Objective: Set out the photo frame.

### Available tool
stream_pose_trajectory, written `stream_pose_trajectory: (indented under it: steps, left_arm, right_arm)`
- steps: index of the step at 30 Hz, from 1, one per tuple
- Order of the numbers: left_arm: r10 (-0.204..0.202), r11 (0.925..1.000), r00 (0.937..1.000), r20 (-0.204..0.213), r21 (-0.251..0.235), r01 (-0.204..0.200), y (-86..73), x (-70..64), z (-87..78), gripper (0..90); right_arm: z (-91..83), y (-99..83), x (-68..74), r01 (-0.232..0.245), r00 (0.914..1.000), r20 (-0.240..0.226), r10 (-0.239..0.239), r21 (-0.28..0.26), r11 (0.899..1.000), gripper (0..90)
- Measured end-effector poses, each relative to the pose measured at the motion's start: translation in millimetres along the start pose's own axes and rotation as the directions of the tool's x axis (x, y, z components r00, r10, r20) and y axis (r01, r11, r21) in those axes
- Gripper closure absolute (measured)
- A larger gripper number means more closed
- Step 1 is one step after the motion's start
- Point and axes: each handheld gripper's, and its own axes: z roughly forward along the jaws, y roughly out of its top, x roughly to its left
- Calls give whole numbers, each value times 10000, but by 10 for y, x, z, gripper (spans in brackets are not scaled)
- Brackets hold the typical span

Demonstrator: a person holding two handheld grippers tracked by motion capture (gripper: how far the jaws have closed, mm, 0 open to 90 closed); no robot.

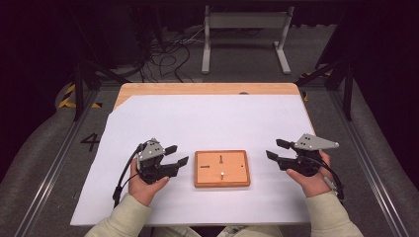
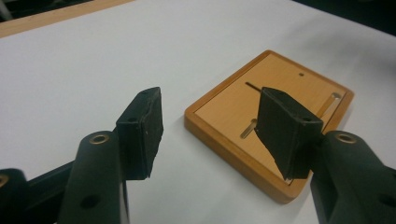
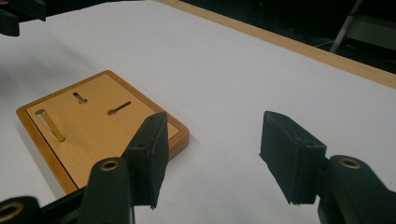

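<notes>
Approach step, nothing gripped: left tool (image 1: 179, 155) and right tool (image 1: 274, 149) both spread, empty, flanking wooden board (image 1: 222, 169) on white-papered desk (image 1: 207, 118); upright peg (image 3: 49, 124) on board between tools; next likely: close in, pinch peg squarely

Wooden board (image 1: 222, 168) lies on the paper sheet (image 1: 207, 118), between both sets of jaws. A peg (image 3: 50, 124) stands upright in it. Left gripper (image 1: 176, 155) sits left of it, right gripper (image 1: 275, 149) right, both apart from it.
</notes>
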Motion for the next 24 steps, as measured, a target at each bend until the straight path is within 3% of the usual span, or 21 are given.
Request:
stream_pose_trajectory:
  steps: [7,13,19,24]
  left_arm:
    - [-21,9963,9986,520,-854,66,61,-102,109,373]
    - [351,9960,9948,951,-854,-270,147,-267,290,362]
    - [372,9965,9920,1203,-786,-279,197,-357,389,356]
    - [623,9953,9888,1354,-820,-515,231,-422,450,356]
  right_arm:
    - [-3,0,-4,-145,9997,219,145,-22,9999,364]
    - [-17,0,-21,-190,9995,246,192,-108,9998,360]
    - [-31,2,-36,-241,9993,266,246,-195,9995,358]
    - [-44,-1,-52,-293,9990,318,300,-238,9993,358]
